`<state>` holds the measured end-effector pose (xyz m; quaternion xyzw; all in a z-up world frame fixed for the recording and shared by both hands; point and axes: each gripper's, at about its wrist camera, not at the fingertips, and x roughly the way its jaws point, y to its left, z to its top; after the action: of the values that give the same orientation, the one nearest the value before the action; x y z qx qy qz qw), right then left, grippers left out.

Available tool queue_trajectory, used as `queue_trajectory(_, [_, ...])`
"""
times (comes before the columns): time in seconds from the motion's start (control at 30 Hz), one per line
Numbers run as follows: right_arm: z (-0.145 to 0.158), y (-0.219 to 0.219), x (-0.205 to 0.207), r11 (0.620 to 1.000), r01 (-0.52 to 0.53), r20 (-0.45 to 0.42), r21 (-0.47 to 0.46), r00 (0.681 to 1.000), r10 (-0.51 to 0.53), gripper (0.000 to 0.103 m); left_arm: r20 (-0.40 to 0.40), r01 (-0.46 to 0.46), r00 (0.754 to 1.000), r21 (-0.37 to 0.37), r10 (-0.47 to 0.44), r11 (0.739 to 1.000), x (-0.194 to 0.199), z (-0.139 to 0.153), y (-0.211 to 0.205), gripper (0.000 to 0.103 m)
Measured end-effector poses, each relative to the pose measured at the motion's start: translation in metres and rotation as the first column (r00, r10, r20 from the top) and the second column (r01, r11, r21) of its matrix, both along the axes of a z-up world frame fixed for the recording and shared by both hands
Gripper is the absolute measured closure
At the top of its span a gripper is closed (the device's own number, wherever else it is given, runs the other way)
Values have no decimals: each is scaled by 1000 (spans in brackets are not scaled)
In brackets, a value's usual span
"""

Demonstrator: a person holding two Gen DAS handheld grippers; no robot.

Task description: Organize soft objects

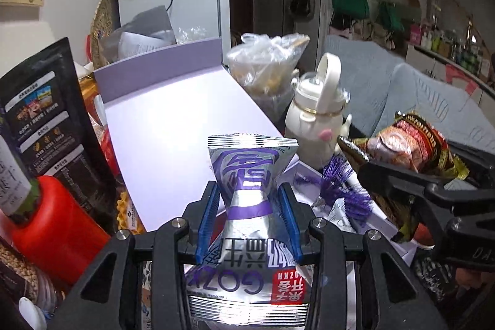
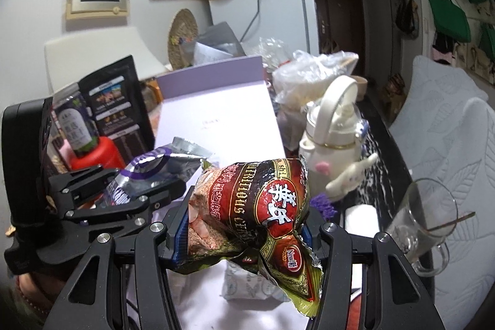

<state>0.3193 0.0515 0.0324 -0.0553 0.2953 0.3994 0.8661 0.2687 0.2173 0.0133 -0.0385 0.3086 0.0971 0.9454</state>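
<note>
L gripper: pinched on silver-purple packet, long axis fwd, held above lavender box lid.
R gripper: clamped on red cereal bag, carried just right of L, farther from lid.

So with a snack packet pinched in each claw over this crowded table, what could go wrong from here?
1. The left claw squeezes the silver-purple packet at its waist; the foil looks slippery and it might slide out or burst.
2. The right claw holds the red cereal packet by a crumpled part, so it may sag free.
3. The white bottle and the empty glass stand close by; a swing of the right claw could knock them.
</note>
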Motion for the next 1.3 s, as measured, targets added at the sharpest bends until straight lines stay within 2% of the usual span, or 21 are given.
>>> queue_trajectory(0.33, [-22, 7, 14, 999, 8, -46, -51, 999, -10, 49, -83, -10, 996, 63, 15, 998, 18, -31, -7, 64])
queue_trajectory(0.63, [-42, 18, 20, 996, -20, -96, -84, 995, 12, 48, -140, -36, 989, 76, 46, 996, 30, -52, 2, 64])
queue_trajectory(0.83, [-51, 22, 23, 997, -52, -154, -63, 987, 42, 48, -201, -48, 978, 66, 60, 997, 37, -67, 8, 64])
queue_trajectory(1.1, [-60, 28, 25, 996, -47, -172, -79, 985, 33, 48, -230, -66, 970, 50, 76, 997, 42, -75, 16, 64])
queue_trajectory(1.3, [-69, 33, 28, 992, -37, -183, -119, 983, 15, 48, -296, -80, 951, 29, 85, 996, 51, -87, 21, 63])
